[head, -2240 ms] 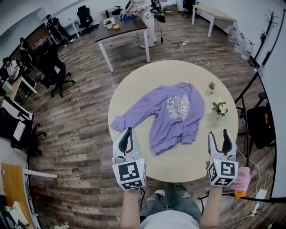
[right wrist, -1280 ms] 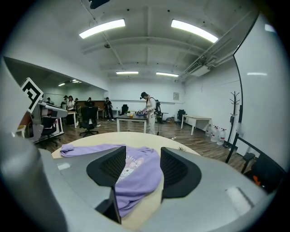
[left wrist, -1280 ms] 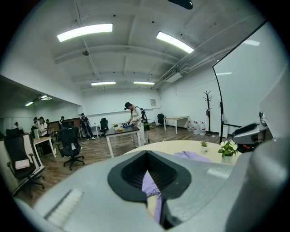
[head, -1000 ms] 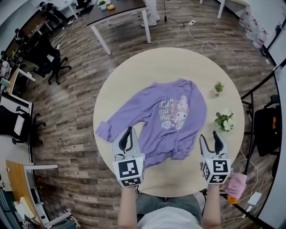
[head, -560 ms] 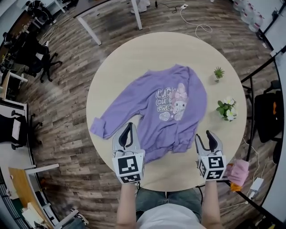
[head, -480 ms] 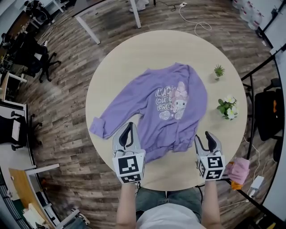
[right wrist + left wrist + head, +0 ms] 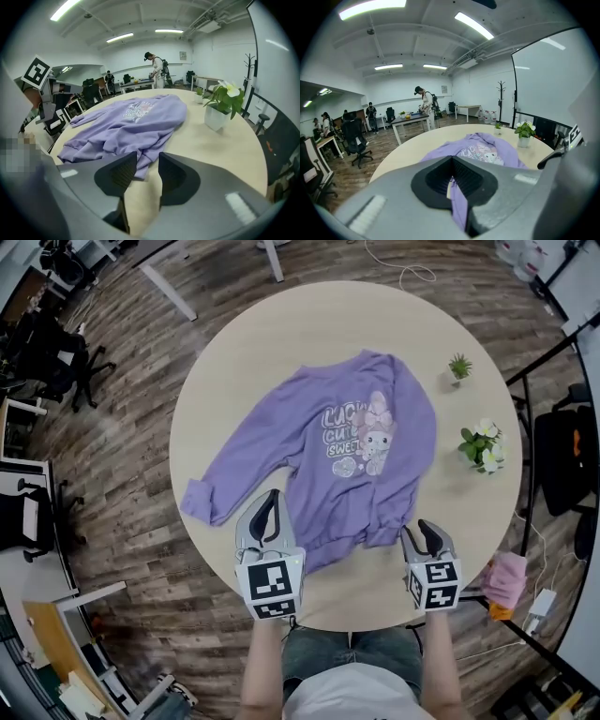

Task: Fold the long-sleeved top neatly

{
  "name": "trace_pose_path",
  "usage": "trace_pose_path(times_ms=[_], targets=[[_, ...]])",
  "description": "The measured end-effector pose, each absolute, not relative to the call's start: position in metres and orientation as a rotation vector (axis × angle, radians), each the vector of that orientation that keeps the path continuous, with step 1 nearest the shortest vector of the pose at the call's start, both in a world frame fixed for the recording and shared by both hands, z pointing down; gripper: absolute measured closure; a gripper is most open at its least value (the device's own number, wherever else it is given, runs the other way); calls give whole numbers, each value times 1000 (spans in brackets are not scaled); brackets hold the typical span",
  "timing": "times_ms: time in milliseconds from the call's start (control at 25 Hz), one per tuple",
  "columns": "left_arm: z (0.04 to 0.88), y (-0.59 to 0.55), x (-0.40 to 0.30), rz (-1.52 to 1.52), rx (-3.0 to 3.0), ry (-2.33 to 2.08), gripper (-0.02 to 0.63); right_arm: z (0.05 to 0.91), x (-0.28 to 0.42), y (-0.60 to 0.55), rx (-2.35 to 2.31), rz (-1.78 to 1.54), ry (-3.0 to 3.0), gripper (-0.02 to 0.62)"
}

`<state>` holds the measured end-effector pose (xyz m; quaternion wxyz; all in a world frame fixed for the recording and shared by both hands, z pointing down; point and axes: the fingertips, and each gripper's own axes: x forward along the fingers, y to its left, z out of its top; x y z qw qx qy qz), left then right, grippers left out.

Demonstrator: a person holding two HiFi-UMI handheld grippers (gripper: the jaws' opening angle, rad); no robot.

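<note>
We see a round, pale wooden bench (image 7: pixel 281 343). A purple long-sleeved top (image 7: pixel 328 456) lies spread on it, with a small green plant (image 7: pixel 458 366) and a white-flowered plant (image 7: pixel 483 446) near its right edge.

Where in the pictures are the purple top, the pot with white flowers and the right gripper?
purple top (image 7: pixel 319 465): head view, on the body beside the print.
pot with white flowers (image 7: pixel 482 444): head view, on its foliage.
right gripper (image 7: pixel 418 529): head view, midway between its fingertips.

Bright, even overhead light; strong fisheye warping at edges.

purple top (image 7: pixel 323 465) spread flat, round table (image 7: pixel 246 345)
</note>
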<state>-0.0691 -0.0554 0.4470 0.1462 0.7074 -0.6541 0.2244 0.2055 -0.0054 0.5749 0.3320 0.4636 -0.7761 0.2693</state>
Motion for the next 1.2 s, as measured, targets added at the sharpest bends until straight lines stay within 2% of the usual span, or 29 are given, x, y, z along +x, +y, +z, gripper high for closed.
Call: trace_pose_path(times_ms=[360, 680, 1200], targets=[[457, -46, -74, 668, 2021, -1866, 604, 601, 196, 0, 1187, 802, -1990, 457], [461, -41, -73, 675, 2020, -1860, 604, 614, 195, 7, 1165, 852, -1973, 529], [460, -42, -57, 686, 2063, -1821, 604, 609, 229, 28, 1238, 885, -1899, 537]])
